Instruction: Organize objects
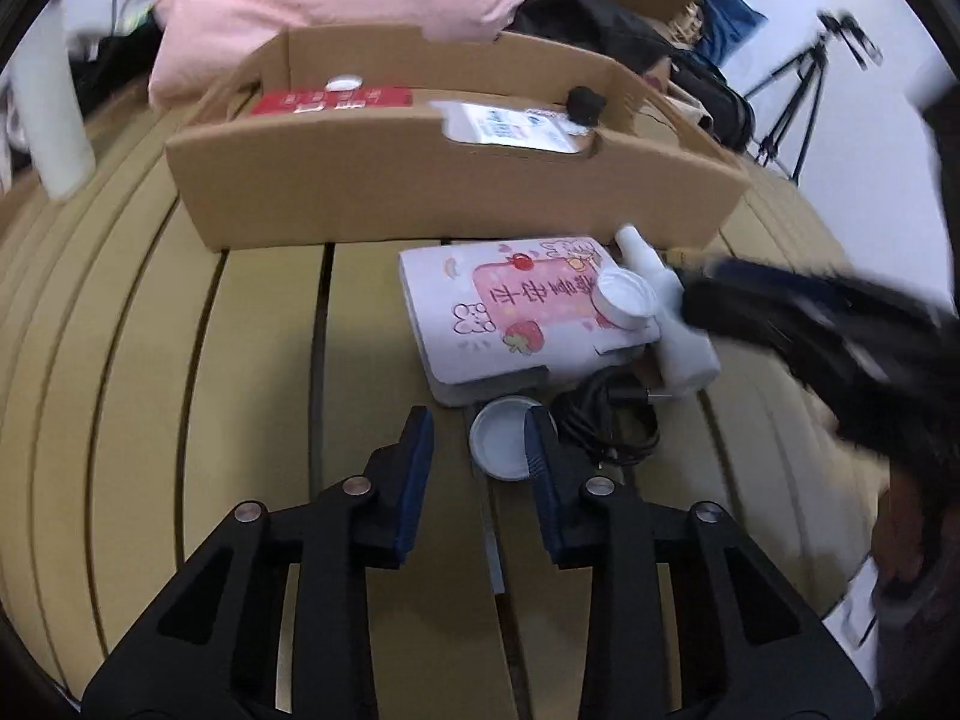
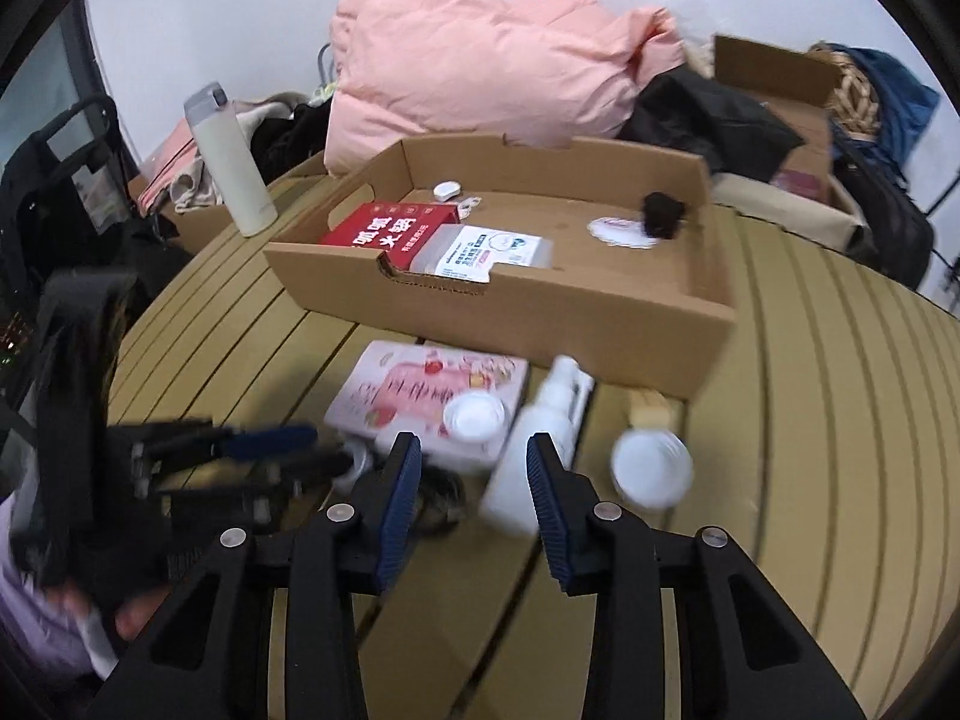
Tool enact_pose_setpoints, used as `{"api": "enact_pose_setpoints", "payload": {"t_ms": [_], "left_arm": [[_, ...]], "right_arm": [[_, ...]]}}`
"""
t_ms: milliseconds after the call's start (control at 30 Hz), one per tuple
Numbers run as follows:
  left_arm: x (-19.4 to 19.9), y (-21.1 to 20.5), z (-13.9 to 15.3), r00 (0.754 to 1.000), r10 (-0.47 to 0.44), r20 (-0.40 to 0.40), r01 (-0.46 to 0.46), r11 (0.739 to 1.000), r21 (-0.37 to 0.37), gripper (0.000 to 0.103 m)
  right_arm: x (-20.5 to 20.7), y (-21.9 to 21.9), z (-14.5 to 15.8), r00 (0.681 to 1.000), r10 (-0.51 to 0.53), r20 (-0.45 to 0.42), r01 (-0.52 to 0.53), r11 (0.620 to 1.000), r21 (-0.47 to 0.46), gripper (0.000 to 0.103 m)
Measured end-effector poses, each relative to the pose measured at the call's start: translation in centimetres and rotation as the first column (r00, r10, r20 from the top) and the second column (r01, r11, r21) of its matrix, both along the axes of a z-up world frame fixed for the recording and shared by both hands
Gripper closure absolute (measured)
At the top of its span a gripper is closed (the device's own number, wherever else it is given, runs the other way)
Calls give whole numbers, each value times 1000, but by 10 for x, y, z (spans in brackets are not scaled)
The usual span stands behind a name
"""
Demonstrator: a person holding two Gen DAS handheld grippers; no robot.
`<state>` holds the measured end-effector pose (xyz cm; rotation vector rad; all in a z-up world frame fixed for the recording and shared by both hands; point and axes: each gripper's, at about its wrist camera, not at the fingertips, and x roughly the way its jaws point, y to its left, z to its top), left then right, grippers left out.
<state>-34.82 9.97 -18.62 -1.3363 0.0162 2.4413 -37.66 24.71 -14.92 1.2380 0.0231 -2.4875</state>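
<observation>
Both the left gripper [image 1: 479, 441] and the right gripper [image 2: 474, 468] hold their jaws wide, gripping nothing. On the tan slatted surface [image 2: 810, 360], a pink-and-white illustrated box [image 1: 510, 306] lies just before the open brown cardboard tray [image 2: 540, 312], a white plastic spray bottle [image 2: 540, 438] beside it.

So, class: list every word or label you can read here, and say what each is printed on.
"火锅": large white characters on the red rectangular carton inside the cardboard tray.
White labelled packet beside it: print too small to read.
Pink-and-white strawberry-patterned box on the slatted table: large characters upside down, not reliably readable.
</observation>
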Motion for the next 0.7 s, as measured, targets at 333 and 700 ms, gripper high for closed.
{"api": "enact_pose_setpoints", "payload": {"t_ms": [333, 700], "left_arm": [[6, -2, -2, 1000, 3, -11, -3, 1000, -28, 103], [28, -34, 39, 998, 55, -18, -54, 996, 68, 103]], "right_arm": [[-29, -14, -25, 1000, 22, 19, -23, 999, 30, 74], [-4, -2, 5, 999, -44, -16, 44, 999, 2, 74]]}}
